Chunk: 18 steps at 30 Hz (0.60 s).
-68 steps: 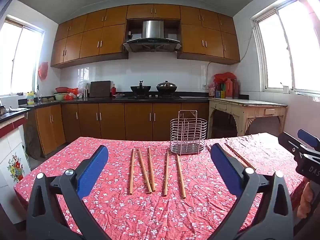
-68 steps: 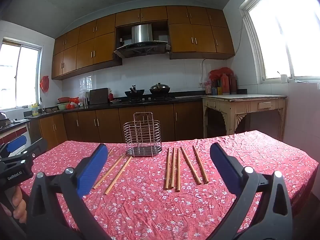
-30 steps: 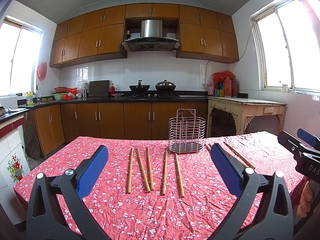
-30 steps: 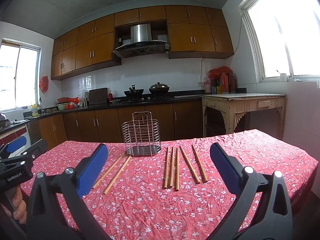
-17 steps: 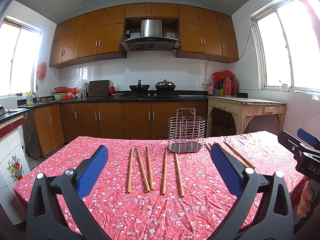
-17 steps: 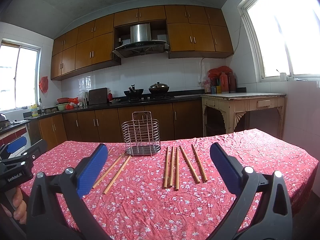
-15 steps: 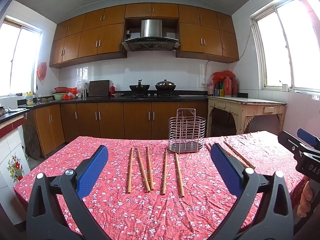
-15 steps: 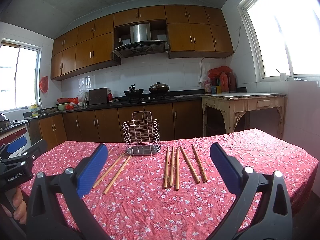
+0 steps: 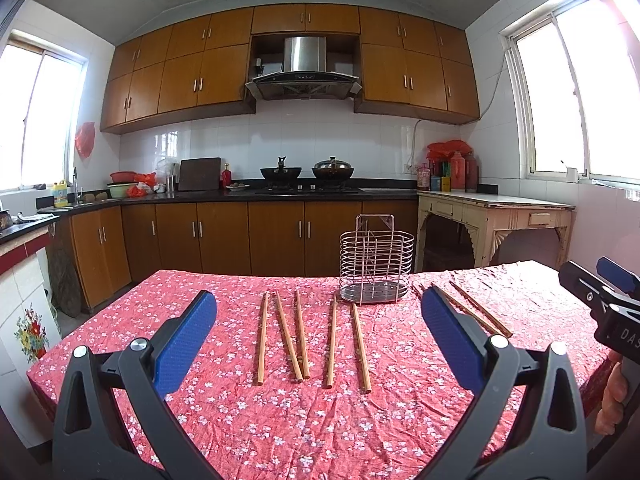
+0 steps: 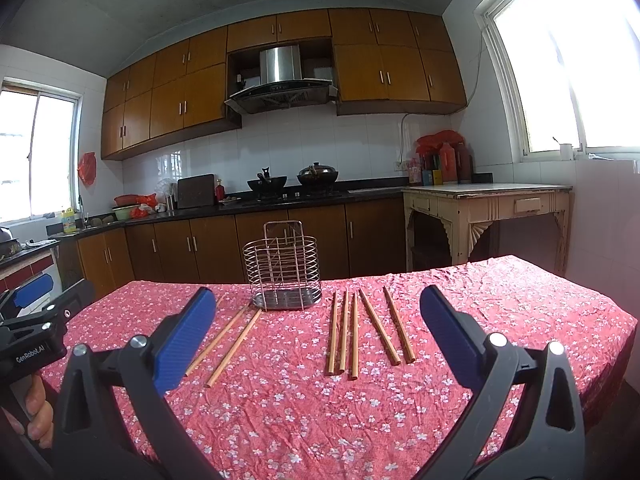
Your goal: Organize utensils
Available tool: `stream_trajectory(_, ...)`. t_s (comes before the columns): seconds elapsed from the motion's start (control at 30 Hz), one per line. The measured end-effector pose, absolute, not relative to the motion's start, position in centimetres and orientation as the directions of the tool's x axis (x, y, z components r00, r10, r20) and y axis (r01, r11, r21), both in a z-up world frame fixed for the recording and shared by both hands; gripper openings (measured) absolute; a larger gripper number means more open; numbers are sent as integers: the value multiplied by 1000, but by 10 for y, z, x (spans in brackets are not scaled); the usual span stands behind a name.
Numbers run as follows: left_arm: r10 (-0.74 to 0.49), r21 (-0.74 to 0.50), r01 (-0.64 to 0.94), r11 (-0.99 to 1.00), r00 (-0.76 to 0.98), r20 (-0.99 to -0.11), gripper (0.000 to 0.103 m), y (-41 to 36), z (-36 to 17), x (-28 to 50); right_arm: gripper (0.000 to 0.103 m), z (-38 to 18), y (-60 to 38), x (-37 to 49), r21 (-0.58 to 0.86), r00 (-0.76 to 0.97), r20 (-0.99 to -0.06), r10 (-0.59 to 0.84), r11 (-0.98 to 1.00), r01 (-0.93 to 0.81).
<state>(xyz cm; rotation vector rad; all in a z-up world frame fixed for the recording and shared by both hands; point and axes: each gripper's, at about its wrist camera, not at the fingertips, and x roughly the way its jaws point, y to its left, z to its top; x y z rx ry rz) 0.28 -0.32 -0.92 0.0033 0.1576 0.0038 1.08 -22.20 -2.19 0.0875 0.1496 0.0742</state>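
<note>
Left gripper, right gripper: both held wide open, nothing gripped. Chopsticks laid mid-counter; wire caddy stood nr far edge.

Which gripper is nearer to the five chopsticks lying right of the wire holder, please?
Right. The right gripper points straight at those chopsticks; the left gripper faces the other group, across the wire holder.

The left black tongs with blue pads are spread wide, level, gripping nothing. The right black tongs with blue pads are likewise spread wide, holding nothing.
</note>
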Motion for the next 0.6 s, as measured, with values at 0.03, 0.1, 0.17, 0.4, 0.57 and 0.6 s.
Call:
stream_trajectory(0.03, 8, 3, -7, 1000, 987, -161, 101, -2, -11, 4, 99, -22, -222, 11, 91, 985, -150, 79, 994, -66)
stream_trajectory(0.1, 11, 1, -11, 1000, 985, -174, 101, 0, -13, 8, 99, -21, -223, 14, 94, 983, -170, 75, 994, -60)
stream_trajectory(0.17, 22, -3, -24, 1000, 979, -205, 101, 7, -17, 17, 99, -34, -230, 29, 103, 978, -194, 71, 993, -52)
stream_trajectory(0.4, 68, -42, -93, 995, 911, -406, 101, 52, -42, 70, 81, -53, -272, 105, 114, 909, -417, -2, 992, 55)
stream_trajectory(0.57, 85, -59, -138, 989, 837, -541, 88, 85, -62, 108, 46, -81, -313, 179, 191, 789, -614, 31, 975, 110)
stream_trajectory(0.6, 87, -61, -149, 987, 816, -571, 83, 93, -68, 116, 42, -89, -318, 193, 207, 761, -647, 48, 972, 114)
